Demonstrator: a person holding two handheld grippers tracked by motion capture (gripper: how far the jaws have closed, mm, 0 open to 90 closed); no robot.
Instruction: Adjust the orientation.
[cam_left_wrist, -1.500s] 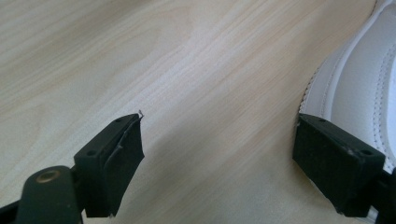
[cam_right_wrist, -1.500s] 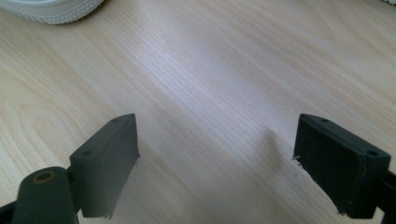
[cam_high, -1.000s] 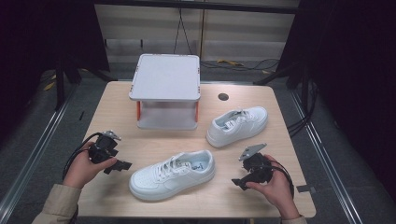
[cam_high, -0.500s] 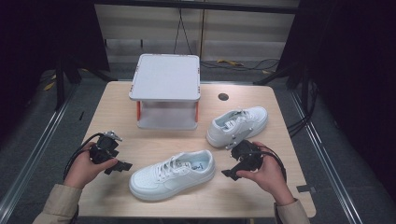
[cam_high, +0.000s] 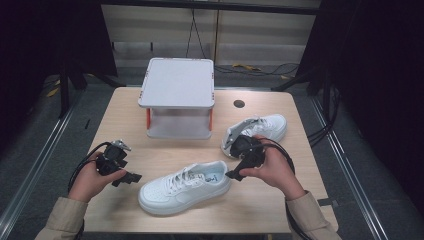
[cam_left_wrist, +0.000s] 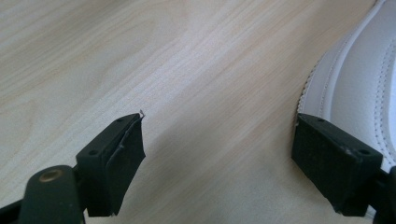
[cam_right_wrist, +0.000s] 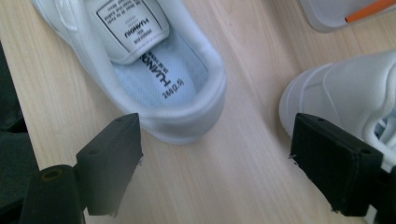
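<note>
At the lower middle of the high view a white low-top lace-up sneaker (cam_high: 184, 186) lay on the pale wooden tabletop (cam_high: 125, 107), toe toward the lower left, with a second white sneaker (cam_high: 263, 128) resting right of centre near a white two-tier stand with orange posts (cam_high: 178, 97) at the upper middle. The right gripper (cam_high: 239, 168) hovered between the two shoes with its fingers (cam_right_wrist: 109, 161) spread wide and empty, the nearer sneaker's heel (cam_right_wrist: 187, 121) just ahead of them. At the lower left the left gripper (cam_high: 131, 177) sat just beside that sneaker's toe (cam_left_wrist: 355, 79), its fingers (cam_left_wrist: 114, 163) likewise released over bare wood.
</note>
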